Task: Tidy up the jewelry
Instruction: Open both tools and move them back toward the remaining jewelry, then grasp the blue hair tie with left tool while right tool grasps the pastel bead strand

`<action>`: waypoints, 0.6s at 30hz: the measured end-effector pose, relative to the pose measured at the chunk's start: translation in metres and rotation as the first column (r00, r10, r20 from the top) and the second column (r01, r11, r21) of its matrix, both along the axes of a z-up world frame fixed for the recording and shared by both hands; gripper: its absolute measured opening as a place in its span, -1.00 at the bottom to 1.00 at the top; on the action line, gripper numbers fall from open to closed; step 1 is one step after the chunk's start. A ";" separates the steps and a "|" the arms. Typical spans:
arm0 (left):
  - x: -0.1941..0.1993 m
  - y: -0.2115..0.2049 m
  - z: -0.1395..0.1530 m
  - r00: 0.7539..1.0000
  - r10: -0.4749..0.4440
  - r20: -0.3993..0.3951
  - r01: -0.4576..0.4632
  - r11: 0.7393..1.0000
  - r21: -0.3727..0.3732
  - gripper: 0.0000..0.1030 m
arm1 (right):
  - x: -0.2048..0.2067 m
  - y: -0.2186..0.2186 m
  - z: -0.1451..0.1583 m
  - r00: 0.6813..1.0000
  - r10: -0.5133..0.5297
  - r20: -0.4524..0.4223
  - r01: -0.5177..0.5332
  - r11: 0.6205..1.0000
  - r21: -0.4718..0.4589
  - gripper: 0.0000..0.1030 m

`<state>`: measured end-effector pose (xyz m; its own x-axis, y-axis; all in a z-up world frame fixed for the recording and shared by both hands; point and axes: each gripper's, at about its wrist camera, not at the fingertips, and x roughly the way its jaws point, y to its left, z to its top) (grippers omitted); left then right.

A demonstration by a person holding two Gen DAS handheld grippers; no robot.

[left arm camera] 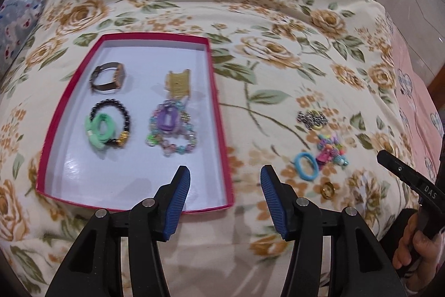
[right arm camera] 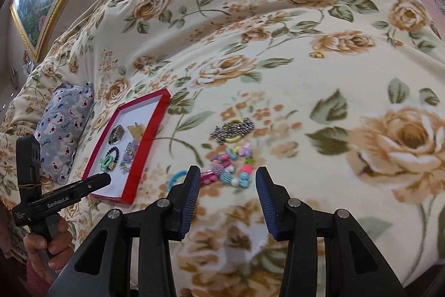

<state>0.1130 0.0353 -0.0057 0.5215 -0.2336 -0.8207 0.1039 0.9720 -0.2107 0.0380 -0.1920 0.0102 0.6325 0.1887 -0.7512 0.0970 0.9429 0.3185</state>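
A red-rimmed box (left arm camera: 219, 113) with a white floor lies on the floral blanket. It holds a watch (left arm camera: 109, 77), a yellow clip (left arm camera: 178, 82), a black bead bracelet with green hair ties (left arm camera: 107, 128) and a pastel bead bracelet with a purple clip (left arm camera: 169, 127). Right of the box lie a silver chain (left arm camera: 311, 118), colourful beads and clips (left arm camera: 331, 149), a blue hair tie (left arm camera: 306, 170) and a gold ring (left arm camera: 328, 189). My left gripper (left arm camera: 225, 180) is open and empty over the box's near right corner. My right gripper (right arm camera: 228, 180) is open and empty just before the bead pile (right arm camera: 233, 163).
A small patterned pillow (right arm camera: 64, 127) lies left of the box (right arm camera: 133, 157). A framed picture (right arm camera: 41, 2) hangs at far left. A small gold item (right arm camera: 317, 54) lies far back on the blanket. A pink sheet (left arm camera: 417, 91) borders the right.
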 end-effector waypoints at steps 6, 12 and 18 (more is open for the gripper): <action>0.010 -0.023 -0.005 0.999 -0.047 -0.011 0.047 0.999 0.024 0.02 | 0.002 -0.001 -0.005 1.000 0.009 -0.005 -0.009 1.000 0.002 -0.14; 0.022 -0.045 -0.016 0.995 -0.092 -0.037 0.093 0.995 0.035 0.02 | 0.014 0.000 -0.017 0.999 0.029 -0.042 -0.030 0.999 -0.027 -0.14; 0.042 -0.071 -0.029 0.987 -0.149 -0.059 0.152 0.987 0.042 0.02 | 0.028 -0.002 -0.030 0.995 0.047 -0.083 -0.052 0.997 -0.049 -0.18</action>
<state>0.1553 -0.0355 -0.0346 0.4369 -0.2673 -0.8589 0.2393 0.9549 -0.1755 0.0659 -0.1935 -0.0194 0.5592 0.1786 -0.8096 0.0736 0.9620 0.2630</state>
